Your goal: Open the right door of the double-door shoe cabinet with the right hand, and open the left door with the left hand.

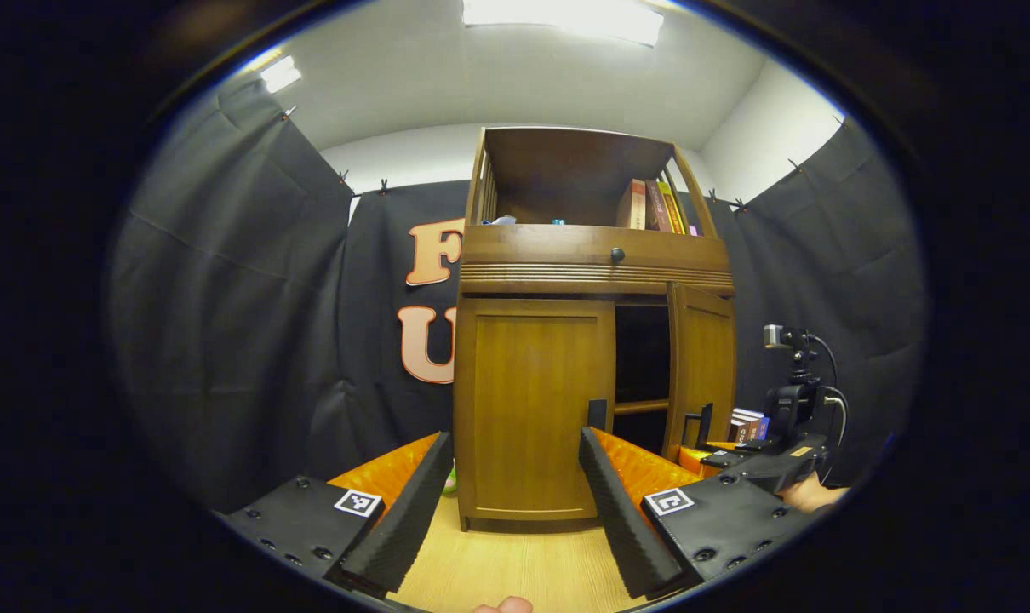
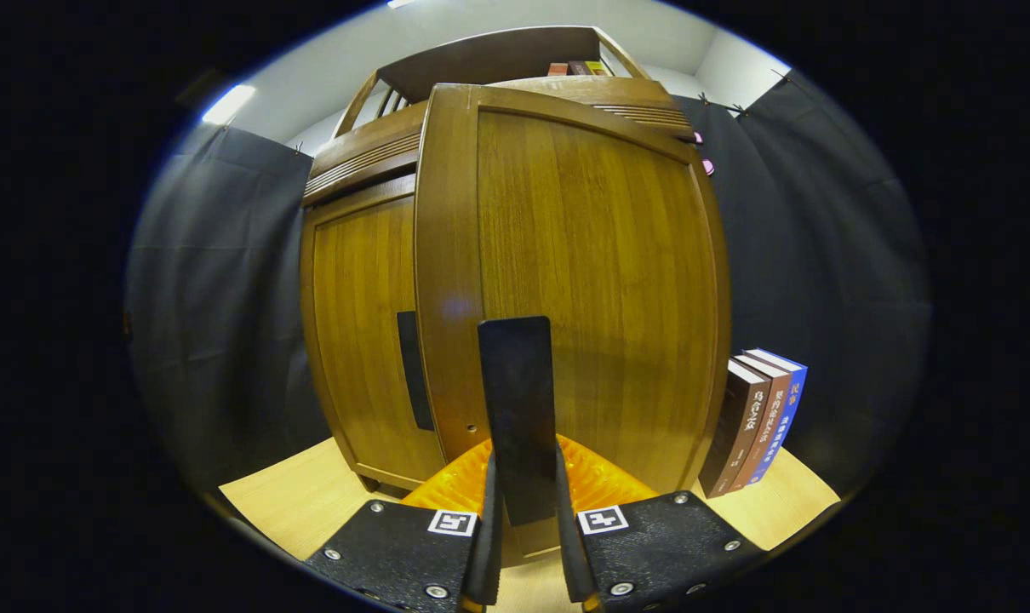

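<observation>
The brown wooden shoe cabinet point(image 1: 566, 272) stands on a light wood surface. Its left door point(image 1: 528, 409) is closed, with a dark handle point(image 1: 597, 415) at its right edge. Its right door point(image 1: 700, 366) is swung partly outward, leaving a dark gap. My left gripper point(image 1: 515, 438) is open in front of the left door, its right fingertip just below that handle. My right gripper point(image 2: 523, 477) is shut on the right door's dark vertical handle point(image 2: 519, 400), and it is also seen from the side as the right gripper point(image 1: 719, 455) held by a hand point(image 1: 809, 494). The left door point(image 2: 362, 340) shows behind it.
Three books point(image 2: 758, 421) stand on the surface against the cabinet's right side. A drawer with a round knob point(image 1: 617, 254) sits above the doors, and more books point(image 1: 655, 206) are on the top shelf. Black cloth walls enclose the booth. Bare tabletop point(image 1: 515, 562) lies in front.
</observation>
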